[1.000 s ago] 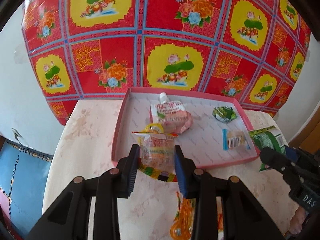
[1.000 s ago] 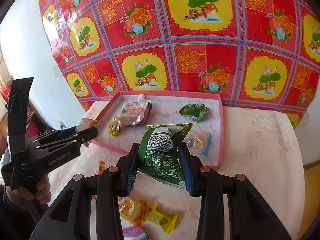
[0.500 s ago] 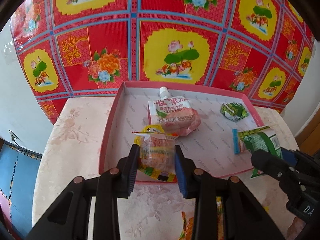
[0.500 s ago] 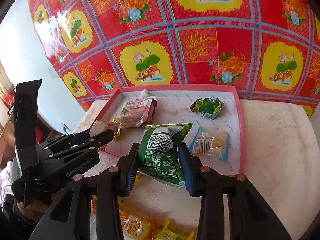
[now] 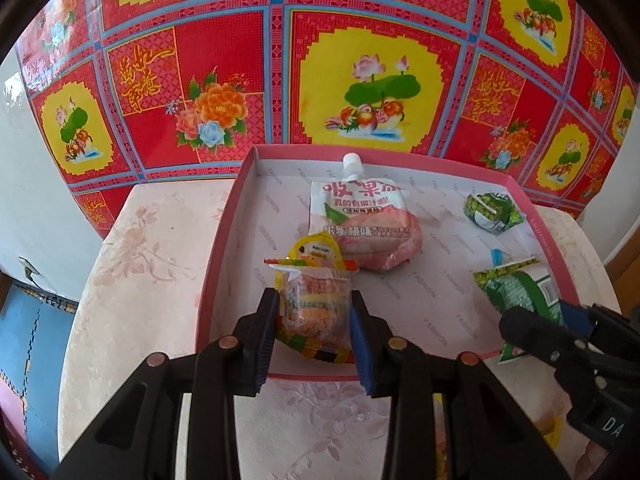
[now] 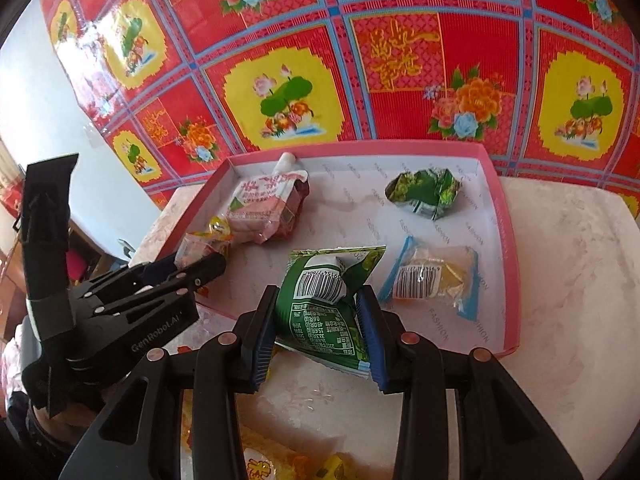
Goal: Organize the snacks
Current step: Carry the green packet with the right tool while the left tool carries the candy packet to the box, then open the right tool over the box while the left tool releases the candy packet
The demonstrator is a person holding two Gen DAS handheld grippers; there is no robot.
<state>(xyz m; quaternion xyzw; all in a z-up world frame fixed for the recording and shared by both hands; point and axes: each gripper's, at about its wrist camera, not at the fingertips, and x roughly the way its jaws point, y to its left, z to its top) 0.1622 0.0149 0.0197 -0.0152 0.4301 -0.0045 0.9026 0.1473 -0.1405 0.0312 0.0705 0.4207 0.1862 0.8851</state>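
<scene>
My left tongs pinch the clear packet, right tongs the green packet; I'd lower both inside the pink tray before releasing.

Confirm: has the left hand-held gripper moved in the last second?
Yes. The left hand-held gripper, shut on the orange snack packet, advanced over the pink tray near rim toward the peach pouch.

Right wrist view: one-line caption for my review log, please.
Right gripper holds a green snack packet over the pink tray's near edge; left gripper brings a clear packet alongside.
</scene>
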